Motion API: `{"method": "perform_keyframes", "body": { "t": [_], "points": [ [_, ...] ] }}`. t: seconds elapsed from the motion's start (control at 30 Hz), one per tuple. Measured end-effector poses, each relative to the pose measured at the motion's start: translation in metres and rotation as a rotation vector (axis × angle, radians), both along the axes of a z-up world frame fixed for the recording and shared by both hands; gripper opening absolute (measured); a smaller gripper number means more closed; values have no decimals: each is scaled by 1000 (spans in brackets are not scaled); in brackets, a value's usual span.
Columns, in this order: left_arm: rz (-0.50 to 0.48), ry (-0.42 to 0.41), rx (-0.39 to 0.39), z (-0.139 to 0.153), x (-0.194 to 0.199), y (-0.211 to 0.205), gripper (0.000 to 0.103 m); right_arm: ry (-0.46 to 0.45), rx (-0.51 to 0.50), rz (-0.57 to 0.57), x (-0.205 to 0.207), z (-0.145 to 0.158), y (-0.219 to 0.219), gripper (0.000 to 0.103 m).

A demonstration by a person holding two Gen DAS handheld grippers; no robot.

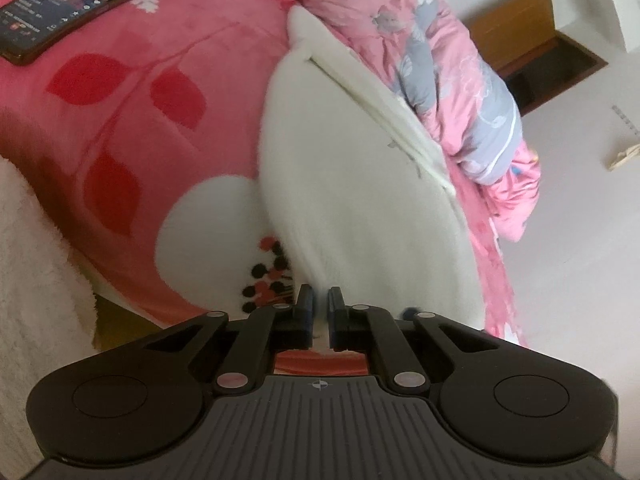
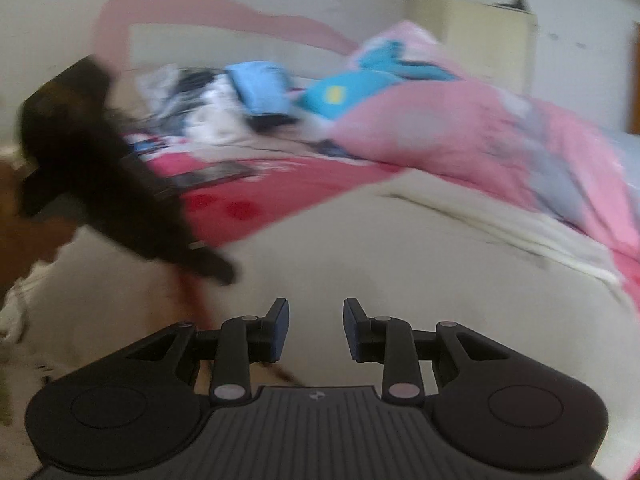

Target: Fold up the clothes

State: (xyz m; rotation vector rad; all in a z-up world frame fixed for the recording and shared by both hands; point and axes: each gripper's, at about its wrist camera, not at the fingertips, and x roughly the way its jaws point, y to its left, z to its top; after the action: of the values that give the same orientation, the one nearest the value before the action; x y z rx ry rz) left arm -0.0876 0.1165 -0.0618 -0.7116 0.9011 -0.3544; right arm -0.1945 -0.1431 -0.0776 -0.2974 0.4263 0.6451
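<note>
Bedding: pink blanket (image 1: 132,120) with red leaf print fills the left half of the left wrist view; phone (image 1: 64,8), screen lit, lies on it at upper left, well apart from the work. Rumpled pink-and-grey quilt (image 1: 448,80) runs down the right, touching the far edge of the white fleece garment (image 1: 360,184). Fluffy white fabric (image 1: 36,260) at the left edge; bare floor at the right. Left gripper (image 1: 321,304), jaws nearly together, pinches the garment's near edge at lower centre. Right wrist view, blurred: white garment (image 2: 400,264) spreads beneath and ahead of the right gripper (image 2: 316,328), jaws apart and holding nothing; the left gripper (image 2: 120,184) crosses dark at left; blue items (image 2: 340,88) lie further back.
</note>
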Motion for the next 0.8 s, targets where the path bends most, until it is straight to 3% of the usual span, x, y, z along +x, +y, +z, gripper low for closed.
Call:
{"method": "perform_keyframes", "body": {
  "t": [0.27, 0.43, 0.5, 0.6, 0.7, 0.8],
  "points": [
    [-2, -8, -33, 2, 4, 0, 5, -126, -174, 133, -14, -16, 43, 32],
    [-7, -17, -53, 3, 5, 0, 5, -190, -260, 98, -10, -30, 60, 31],
    [-10, -27, -58, 5, 5, 0, 5, -194, -251, 82, -6, -32, 61, 29],
    [-7, -31, -87, 6, 7, 3, 7, -158, -190, 36, 2, -29, 58, 3],
    [19, -3, -148, 1, 12, 10, 14, -71, -75, 1, 16, -19, 46, 1],
    [50, 36, -225, -8, 16, 18, 35, 2, 12, -14, 25, -12, 35, 1]
  ]
}}
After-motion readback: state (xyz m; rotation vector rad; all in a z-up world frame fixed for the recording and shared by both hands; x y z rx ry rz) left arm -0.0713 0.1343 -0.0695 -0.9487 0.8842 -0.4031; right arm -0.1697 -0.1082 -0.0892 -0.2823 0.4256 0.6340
